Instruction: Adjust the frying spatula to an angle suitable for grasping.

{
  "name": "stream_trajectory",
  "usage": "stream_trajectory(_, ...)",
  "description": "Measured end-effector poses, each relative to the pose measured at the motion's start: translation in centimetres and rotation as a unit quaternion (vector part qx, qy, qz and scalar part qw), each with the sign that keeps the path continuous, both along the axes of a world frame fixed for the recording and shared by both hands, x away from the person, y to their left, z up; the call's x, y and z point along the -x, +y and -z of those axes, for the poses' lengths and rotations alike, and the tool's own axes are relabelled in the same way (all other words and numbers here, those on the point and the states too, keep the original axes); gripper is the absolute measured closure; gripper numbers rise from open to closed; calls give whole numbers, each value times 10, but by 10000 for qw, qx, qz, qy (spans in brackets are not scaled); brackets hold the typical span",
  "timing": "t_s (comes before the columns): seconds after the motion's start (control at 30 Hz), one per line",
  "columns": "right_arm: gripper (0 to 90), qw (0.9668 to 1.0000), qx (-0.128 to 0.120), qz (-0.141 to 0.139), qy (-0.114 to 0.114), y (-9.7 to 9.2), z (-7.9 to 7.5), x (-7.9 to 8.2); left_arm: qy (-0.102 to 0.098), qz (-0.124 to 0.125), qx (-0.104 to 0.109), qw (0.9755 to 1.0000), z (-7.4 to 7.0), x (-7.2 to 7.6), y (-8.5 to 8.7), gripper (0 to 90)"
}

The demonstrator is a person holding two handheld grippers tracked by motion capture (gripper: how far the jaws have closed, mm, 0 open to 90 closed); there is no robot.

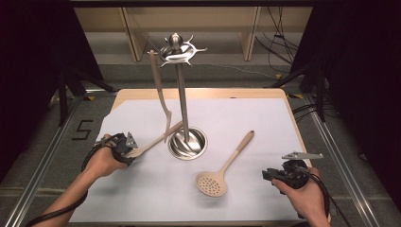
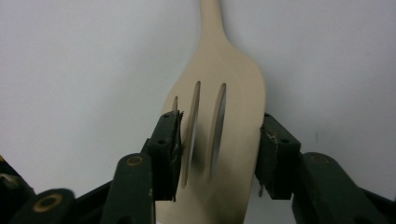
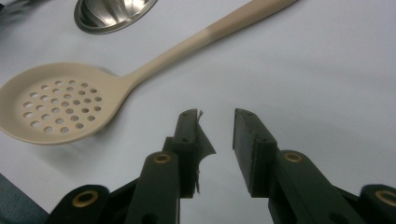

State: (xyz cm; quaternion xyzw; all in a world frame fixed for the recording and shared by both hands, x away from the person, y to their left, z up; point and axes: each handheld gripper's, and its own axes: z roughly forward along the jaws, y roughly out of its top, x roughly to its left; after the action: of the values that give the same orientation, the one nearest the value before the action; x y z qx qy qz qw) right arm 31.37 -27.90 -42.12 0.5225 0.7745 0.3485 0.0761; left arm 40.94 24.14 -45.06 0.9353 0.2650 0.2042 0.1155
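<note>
A beige slotted spatula (image 2: pixel 224 60) lies with its blade between the jaws of my left gripper (image 2: pixel 219 121), which press on both edges of it. In the high view the left gripper (image 1: pixel 124 145) is at the left of the table, and the spatula's handle (image 1: pixel 158 138) runs to the round base of a metal utensil stand (image 1: pixel 188 143). Another beige utensil (image 1: pixel 161 92) hangs from the stand's top hooks (image 1: pixel 177 51). A beige skimmer spoon (image 1: pixel 222 171) lies flat on the white sheet. My right gripper (image 3: pixel 217 116) is just right of the skimmer (image 3: pixel 60 105), its jaws slightly apart with nothing between them.
A white sheet (image 1: pixel 265 123) covers the wooden table (image 1: pixel 198 93). The stand's pole (image 1: pixel 182 99) rises tall at the middle. Black curtains hang at both sides, with cables on the floor (image 1: pixel 279 47) behind. The right gripper (image 1: pixel 273 174) is near the table's front right corner.
</note>
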Motion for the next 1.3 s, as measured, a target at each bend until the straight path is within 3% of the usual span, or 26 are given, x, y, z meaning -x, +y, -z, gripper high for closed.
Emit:
stream_trajectory(0.07,712,10000,-12,41,77,0,-1,1,-66,85,-69,9999,-1,3,-2,644)
stream_trajectory(0.23,713,9998,-52,29,191,0,-1,0,-284,210,-216,9991,-2,6,-2,673)
stream_trajectory(0.27,713,9998,-185,-31,-81,0,3,-1,-376,233,-254,9987,-3,7,-1,685)
stream_trajectory(0.4,713,9998,-179,0,-43,1,3,-1,-683,264,-233,9970,-10,9,4,795)
stream_trajectory(0.43,713,9998,-178,1,-48,1,3,-1,-658,300,-167,9972,-12,10,6,809)
stream_trajectory(0.57,714,9999,-149,36,-32,2,2,-1,-818,611,-379,9940,-10,23,6,838)
stream_trajectory(0.6,714,9999,-145,21,-46,2,3,-1,-868,526,-320,9943,-9,28,7,845)
stream_trajectory(0.7,714,9999,-142,5,-50,2,2,0,-928,657,-256,9932,-8,42,13,846)
stream_trajectory(0.8,715,9999,-153,20,-56,2,2,0,-888,771,-275,9927,-8,57,21,845)
stream_trajectory(0.83,715,9998,-40,162,-86,3,2,0,-870,763,-249,9930,-9,62,23,845)
stream_trajectory(1.0,717,9999,58,116,-29,4,0,0,-678,898,-327,9931,-14,82,38,843)
stream_trajectory(1.23,718,10000,42,56,-36,6,1,0,-473,933,-190,9943,-17,95,48,829)
stream_trajectory(1.3,718,10000,58,50,-37,6,1,0,-334,1002,-37,9944,-17,95,50,816)
